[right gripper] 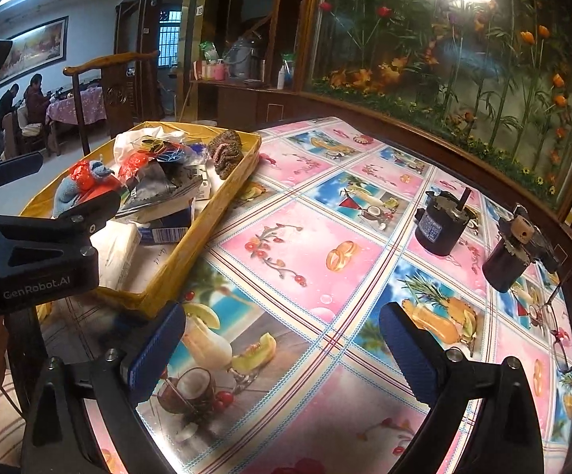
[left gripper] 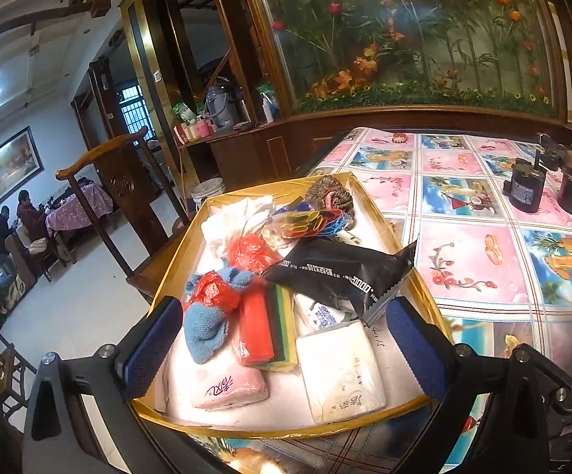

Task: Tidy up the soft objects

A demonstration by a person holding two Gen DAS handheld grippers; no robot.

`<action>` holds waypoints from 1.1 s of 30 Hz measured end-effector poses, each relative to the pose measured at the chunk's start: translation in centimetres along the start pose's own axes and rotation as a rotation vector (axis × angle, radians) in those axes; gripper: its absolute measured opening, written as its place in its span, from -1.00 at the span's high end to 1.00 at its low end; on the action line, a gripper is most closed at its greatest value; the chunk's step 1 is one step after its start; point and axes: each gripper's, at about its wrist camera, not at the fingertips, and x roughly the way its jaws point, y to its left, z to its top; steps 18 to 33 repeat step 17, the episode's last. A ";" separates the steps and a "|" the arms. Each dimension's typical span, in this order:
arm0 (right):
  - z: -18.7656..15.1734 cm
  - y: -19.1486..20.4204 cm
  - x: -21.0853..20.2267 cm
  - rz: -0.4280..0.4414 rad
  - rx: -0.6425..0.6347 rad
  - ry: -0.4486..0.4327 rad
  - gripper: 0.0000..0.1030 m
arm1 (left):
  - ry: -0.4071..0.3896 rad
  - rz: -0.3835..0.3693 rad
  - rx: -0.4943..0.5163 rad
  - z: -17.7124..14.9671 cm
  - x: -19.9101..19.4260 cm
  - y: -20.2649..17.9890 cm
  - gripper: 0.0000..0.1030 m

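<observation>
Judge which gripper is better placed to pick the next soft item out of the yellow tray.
Left. The left gripper hangs open right over the tray, its fingers framing the blue sock and tissue pack. The right gripper is open over bare tablecloth, beside the tray.

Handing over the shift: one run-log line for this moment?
left gripper: open, over yellow cardboard tray of soft items | right gripper: open, empty, above patterned tablecloth | blue knitted sock: in tray

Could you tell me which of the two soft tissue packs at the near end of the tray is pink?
The pink tissue pack in the near left corner, under the blue knitted sock; the other pack, to its right, is white.
</observation>
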 end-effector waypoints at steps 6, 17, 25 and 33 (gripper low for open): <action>0.0 0.0 0.1 -0.004 0.004 0.004 -0.95 | 0.003 0.005 0.000 0.0 0.2 0.0 -1.00; -0.4 -1.0 -0.1 -0.019 0.030 0.005 -0.95 | -0.009 -0.014 0.028 -0.1 -0.3 -0.6 -1.00; -0.4 -1.0 -0.1 -0.019 0.030 0.005 -0.95 | -0.009 -0.014 0.028 -0.1 -0.3 -0.6 -1.00; -0.4 -1.0 -0.1 -0.019 0.030 0.005 -0.95 | -0.009 -0.014 0.028 -0.1 -0.3 -0.6 -1.00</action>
